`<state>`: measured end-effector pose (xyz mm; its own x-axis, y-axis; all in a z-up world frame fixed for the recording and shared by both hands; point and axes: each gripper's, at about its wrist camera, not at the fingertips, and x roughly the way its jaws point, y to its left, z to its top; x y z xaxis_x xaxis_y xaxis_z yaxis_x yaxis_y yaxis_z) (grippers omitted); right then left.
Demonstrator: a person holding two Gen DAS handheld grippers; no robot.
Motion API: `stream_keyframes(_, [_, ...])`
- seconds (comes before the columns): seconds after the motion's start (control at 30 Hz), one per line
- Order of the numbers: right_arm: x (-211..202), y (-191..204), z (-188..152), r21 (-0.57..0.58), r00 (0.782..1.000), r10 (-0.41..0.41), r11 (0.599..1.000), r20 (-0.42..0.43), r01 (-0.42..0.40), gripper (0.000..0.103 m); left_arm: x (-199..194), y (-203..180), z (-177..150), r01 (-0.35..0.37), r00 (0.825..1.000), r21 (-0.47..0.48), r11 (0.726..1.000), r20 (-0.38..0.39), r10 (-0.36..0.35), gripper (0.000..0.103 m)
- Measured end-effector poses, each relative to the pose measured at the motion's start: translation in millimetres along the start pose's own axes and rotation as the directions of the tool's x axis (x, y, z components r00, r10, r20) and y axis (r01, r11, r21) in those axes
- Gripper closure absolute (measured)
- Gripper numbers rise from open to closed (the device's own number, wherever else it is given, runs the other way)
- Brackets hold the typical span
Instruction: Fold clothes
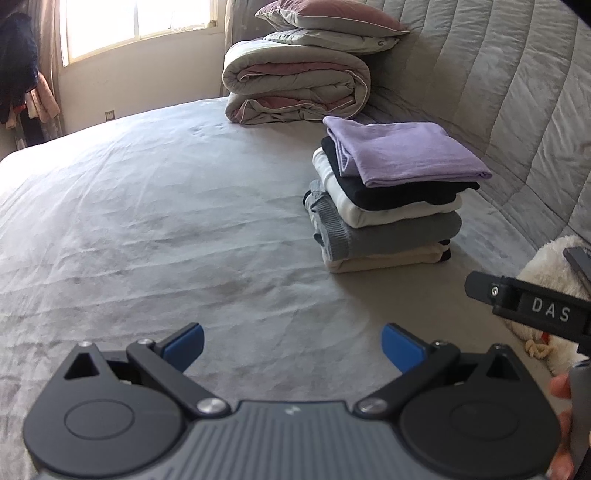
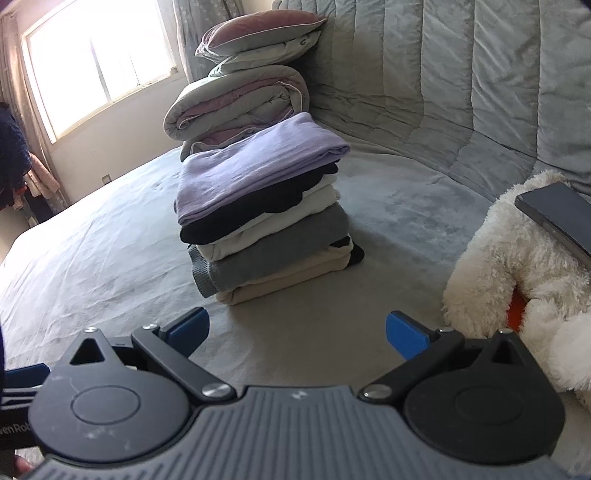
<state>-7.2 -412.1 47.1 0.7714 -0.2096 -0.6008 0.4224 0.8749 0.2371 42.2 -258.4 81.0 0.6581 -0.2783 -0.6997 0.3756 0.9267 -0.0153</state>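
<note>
Both jaws spread wide, empty | folded stack point(image 2: 266, 218) sat ahead of right gripper point(image 2: 295, 332), likely finished | left gripper point(image 1: 291, 347) over bare bed point(image 1: 147, 221)

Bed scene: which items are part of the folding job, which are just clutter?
Job:
- stack of folded clothes, lilac top uppermost
- left gripper, open
- right gripper, open

Lying about:
- rolled duvet
- pillows
- white plush toy
- dark phone on the toy
</note>
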Motion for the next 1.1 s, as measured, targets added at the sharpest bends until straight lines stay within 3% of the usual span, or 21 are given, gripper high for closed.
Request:
stream_keyframes(0.47, [-10, -1, 8, -0.023, 0.997, -0.053, 0.998, 0.061, 0.054, 0.0, -4, -11, 3, -0.003, 1.0, 0.027, 1.0, 0.009, 0.002, 0.001])
stream_keyframes(0.87, [-19, -8, 12, 0.009, 0.996, -0.039, 0.999, 0.075, 0.038, 0.0, -18, -22, 6, -0.026, 0.999, 0.055, 0.998, 0.041, 0.024, 0.001])
stream_keyframes(1.1, [-43, -3, 23, -0.022, 0.991, -0.017, 1.0, 0.136, 0.02, 0.0, -32, -29, 5, -0.022, 0.999, 0.068, 0.997, 0.049, 0.019, 0.001])
